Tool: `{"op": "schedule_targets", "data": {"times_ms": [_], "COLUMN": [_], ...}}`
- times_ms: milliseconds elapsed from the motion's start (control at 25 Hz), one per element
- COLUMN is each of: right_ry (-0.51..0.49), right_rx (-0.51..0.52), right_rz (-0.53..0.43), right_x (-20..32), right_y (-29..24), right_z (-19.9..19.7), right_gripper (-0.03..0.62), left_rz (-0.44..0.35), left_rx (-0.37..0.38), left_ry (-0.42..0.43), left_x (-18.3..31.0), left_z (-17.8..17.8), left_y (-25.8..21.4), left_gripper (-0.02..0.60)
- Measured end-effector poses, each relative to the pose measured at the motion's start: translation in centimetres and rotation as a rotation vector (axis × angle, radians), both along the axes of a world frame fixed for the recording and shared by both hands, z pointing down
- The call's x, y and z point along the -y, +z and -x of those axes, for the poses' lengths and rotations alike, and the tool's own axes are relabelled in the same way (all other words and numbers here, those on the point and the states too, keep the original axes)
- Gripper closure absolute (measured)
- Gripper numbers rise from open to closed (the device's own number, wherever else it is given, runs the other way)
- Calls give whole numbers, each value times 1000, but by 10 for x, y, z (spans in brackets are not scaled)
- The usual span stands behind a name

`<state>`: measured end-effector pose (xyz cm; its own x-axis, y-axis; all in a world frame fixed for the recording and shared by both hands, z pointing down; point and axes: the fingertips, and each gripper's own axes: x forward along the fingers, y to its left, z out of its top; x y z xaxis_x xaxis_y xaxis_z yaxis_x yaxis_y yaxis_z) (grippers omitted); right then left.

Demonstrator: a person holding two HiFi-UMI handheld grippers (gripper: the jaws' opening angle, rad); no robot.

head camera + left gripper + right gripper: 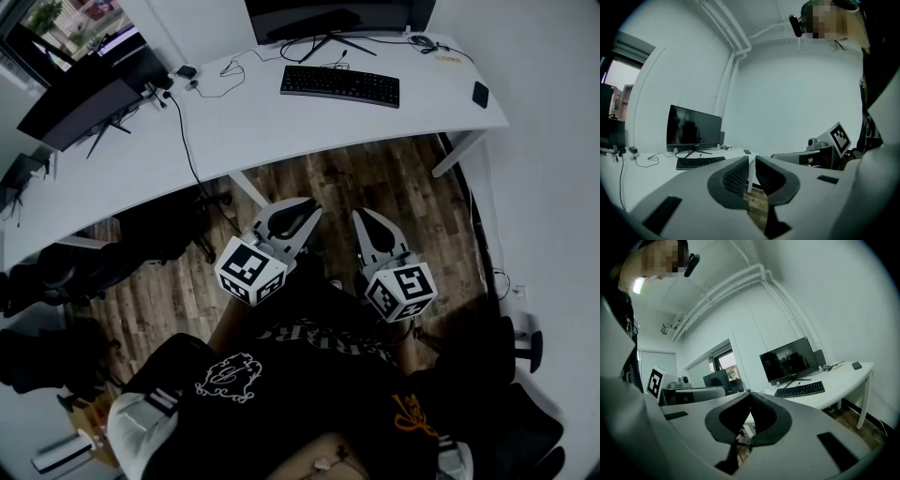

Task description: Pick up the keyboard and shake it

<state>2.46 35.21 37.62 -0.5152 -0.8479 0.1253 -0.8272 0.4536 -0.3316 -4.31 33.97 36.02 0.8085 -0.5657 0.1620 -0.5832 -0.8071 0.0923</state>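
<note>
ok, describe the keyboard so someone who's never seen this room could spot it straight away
Find the long white desk curving across the room, then the monitor near its right end. The keyboard lies flat just in front of that monitor's stand. It is the only long black slab with rows of keys; the small black object by the desk's right corner is much shorter.

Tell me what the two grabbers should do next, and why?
Probably step closer and reach toward the black rectangular keyboard, opening the jaws on the way. It lies untouched on the white curved desk, far ahead of the left gripper and right gripper, which hang empty over the wooden floor with jaws closed.
</note>
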Motion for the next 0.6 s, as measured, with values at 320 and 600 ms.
{"op": "schedule_targets", "data": {"times_ms": [320,600], "right_ry": [-44,-65], "right_rx": [42,42], "right_rz": [50,106], "right_x": [29,81], "right_y": [17,33], "right_z": [5,27], "right_gripper": [580,580], "left_rz": [42,96], "left_rx": [37,43], "left_ry": [-90,-129], "left_x": [19,78], "left_z": [20,49], "left_y": [14,33], "left_gripper": [525,525]}}
